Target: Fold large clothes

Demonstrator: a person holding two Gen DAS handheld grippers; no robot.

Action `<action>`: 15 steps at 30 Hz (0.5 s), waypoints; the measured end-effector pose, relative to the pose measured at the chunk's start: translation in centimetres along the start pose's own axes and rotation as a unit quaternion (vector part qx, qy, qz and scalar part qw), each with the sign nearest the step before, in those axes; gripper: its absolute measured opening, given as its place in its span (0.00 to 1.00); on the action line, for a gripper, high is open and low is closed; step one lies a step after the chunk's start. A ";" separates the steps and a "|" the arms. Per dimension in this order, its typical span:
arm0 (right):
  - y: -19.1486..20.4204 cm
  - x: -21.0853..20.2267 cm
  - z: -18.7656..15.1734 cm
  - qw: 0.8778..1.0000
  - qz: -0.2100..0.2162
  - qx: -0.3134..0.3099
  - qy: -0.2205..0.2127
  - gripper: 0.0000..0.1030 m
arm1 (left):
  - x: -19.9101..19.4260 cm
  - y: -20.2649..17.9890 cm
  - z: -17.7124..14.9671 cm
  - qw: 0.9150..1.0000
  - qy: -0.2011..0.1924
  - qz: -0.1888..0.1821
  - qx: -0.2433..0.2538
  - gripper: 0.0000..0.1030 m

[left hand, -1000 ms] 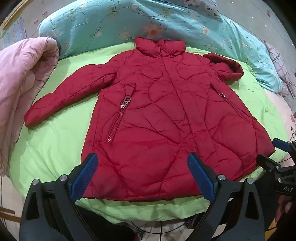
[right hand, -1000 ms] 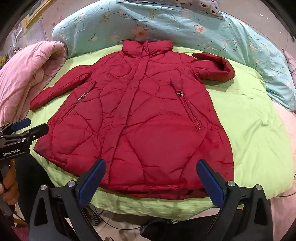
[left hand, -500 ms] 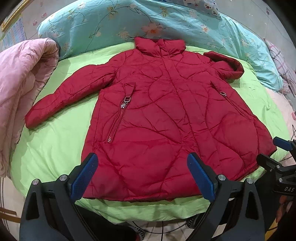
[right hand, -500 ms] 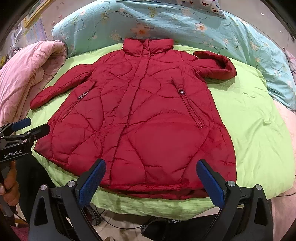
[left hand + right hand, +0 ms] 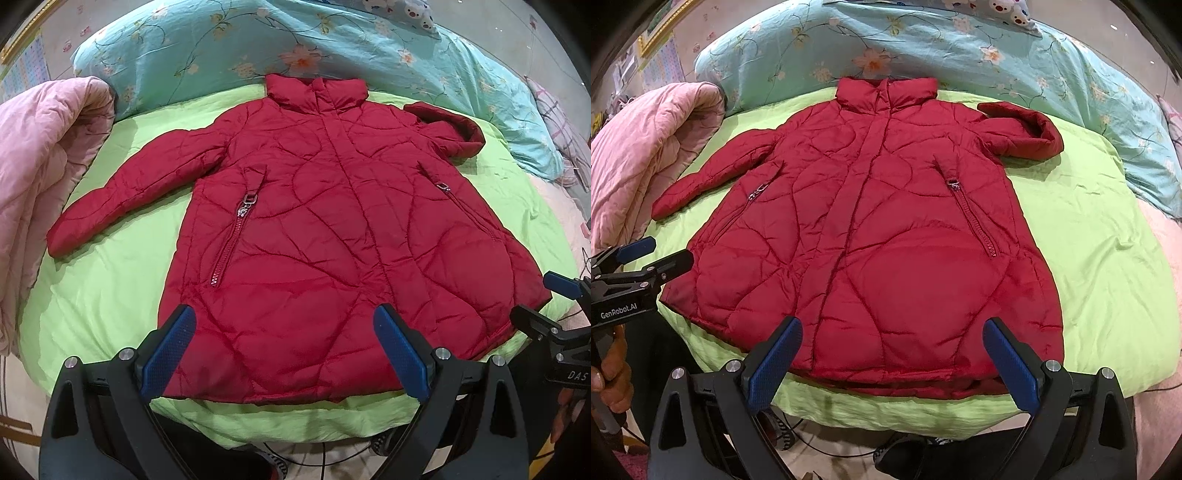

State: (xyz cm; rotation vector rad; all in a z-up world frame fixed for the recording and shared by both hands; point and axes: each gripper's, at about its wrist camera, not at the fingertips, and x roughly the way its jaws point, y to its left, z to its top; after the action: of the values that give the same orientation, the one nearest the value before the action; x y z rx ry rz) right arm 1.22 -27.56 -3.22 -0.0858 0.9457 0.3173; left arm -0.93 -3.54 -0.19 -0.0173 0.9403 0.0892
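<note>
A red quilted puffer jacket point(image 5: 325, 236) lies flat, front up, on a lime-green sheet point(image 5: 110, 288); it also shows in the right wrist view point(image 5: 879, 236). Its left sleeve point(image 5: 140, 188) lies stretched out to the left. Its right sleeve point(image 5: 1023, 129) is folded back near the shoulder. My left gripper point(image 5: 284, 350) is open and empty above the hem. My right gripper point(image 5: 892, 354) is open and empty above the hem further right. Each gripper shows at the edge of the other's view, the right gripper point(image 5: 546, 306) and the left gripper point(image 5: 653, 254).
A pink quilt point(image 5: 40, 177) is bunched at the left of the bed. A light-blue flowered duvet point(image 5: 258, 40) lies behind the jacket's collar. Cables and dark items point(image 5: 820, 443) lie on the floor below the bed's front edge.
Both views have shifted slightly; the jacket sits a little lower in frame. The jacket itself has not moved and both grippers stay open.
</note>
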 end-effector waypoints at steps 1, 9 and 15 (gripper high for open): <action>0.0 0.0 0.1 1.000 0.000 0.000 0.000 0.96 | 0.0 -0.1 0.0 1.000 0.000 0.000 0.000 0.95; 0.0 0.1 0.3 1.000 -0.001 0.000 0.000 0.96 | 0.3 -0.3 0.0 1.000 -0.001 -0.001 0.000 0.95; 0.1 0.2 0.4 1.000 -0.001 0.000 -0.001 0.96 | 0.4 -0.4 0.1 1.000 -0.001 -0.001 0.001 0.95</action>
State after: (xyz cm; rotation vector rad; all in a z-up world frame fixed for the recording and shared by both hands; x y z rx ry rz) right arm 1.62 -27.34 -3.11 -0.0867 0.9437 0.3157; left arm -0.60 -3.90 -0.43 -0.0165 0.9383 0.0861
